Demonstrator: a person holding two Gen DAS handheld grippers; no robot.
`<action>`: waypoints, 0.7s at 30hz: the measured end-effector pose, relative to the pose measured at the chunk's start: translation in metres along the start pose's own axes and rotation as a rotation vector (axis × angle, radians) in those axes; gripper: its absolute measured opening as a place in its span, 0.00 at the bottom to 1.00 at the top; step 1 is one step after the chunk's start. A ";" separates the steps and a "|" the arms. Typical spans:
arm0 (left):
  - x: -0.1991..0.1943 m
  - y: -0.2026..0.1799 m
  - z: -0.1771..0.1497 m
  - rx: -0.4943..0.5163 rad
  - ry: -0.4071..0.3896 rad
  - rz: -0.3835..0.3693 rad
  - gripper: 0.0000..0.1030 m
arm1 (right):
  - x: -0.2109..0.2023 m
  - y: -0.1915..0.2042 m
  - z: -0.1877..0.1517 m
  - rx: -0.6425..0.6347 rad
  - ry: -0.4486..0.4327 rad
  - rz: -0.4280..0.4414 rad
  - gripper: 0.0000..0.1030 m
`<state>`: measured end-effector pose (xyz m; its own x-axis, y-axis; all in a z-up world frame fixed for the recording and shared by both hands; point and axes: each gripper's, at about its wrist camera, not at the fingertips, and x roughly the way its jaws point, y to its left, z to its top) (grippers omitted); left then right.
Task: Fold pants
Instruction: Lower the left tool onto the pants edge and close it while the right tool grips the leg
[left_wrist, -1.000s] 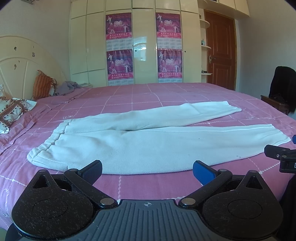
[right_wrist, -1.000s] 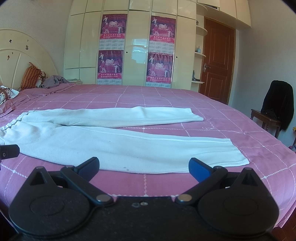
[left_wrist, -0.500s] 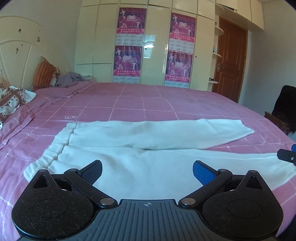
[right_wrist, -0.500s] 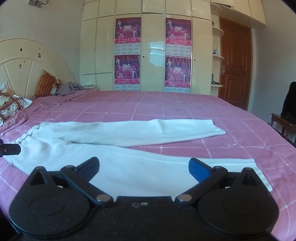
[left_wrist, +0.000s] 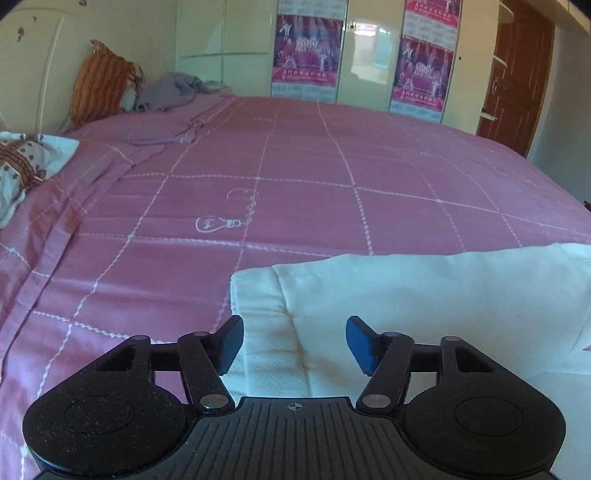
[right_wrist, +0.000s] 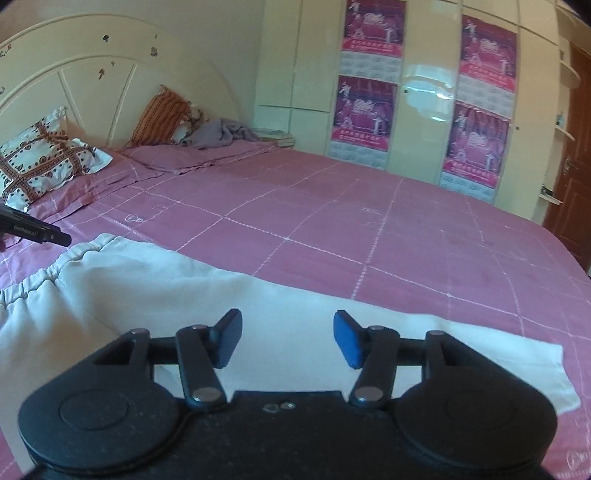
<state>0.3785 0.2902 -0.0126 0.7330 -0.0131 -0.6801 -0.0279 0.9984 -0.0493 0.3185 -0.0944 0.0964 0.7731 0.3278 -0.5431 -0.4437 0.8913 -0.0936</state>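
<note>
A pink bed (right_wrist: 332, 236) carries the white pants (right_wrist: 155, 288), spread flat along its near edge. No containers show. The pants look soft, light and limp, best pinched at waistband and leg edge. Left gripper (left_wrist: 294, 341) and right gripper (right_wrist: 287, 338) are closing over cloth, not yet pinching

Left gripper (left_wrist: 294, 345): matte black speckled body, two round housings at the base, ribbed centre plate bearing a small crosshair mark. Linkage arms are black with silver pivot pins. One finger pad (left_wrist: 362, 345) is blue; the other shows dark.

Right gripper (right_wrist: 287, 341): same black build, silver pins, one blue pad (right_wrist: 347, 343), two small screws on the centre plate. A black bar with white lettering, illegible, enters at that view's left edge.
</note>
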 end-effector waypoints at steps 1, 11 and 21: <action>0.016 0.005 0.003 0.027 0.025 0.011 0.60 | 0.014 0.000 0.005 -0.020 0.008 0.004 0.57; 0.104 0.035 0.028 0.126 0.153 -0.128 0.61 | 0.147 -0.024 0.026 -0.108 0.146 0.149 0.56; 0.130 0.045 0.041 0.167 0.157 -0.199 0.71 | 0.219 -0.022 0.028 -0.347 0.325 0.244 0.58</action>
<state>0.5002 0.3357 -0.0734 0.5985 -0.2048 -0.7745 0.2273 0.9705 -0.0810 0.5106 -0.0336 0.0027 0.4729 0.3494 -0.8088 -0.7593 0.6274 -0.1729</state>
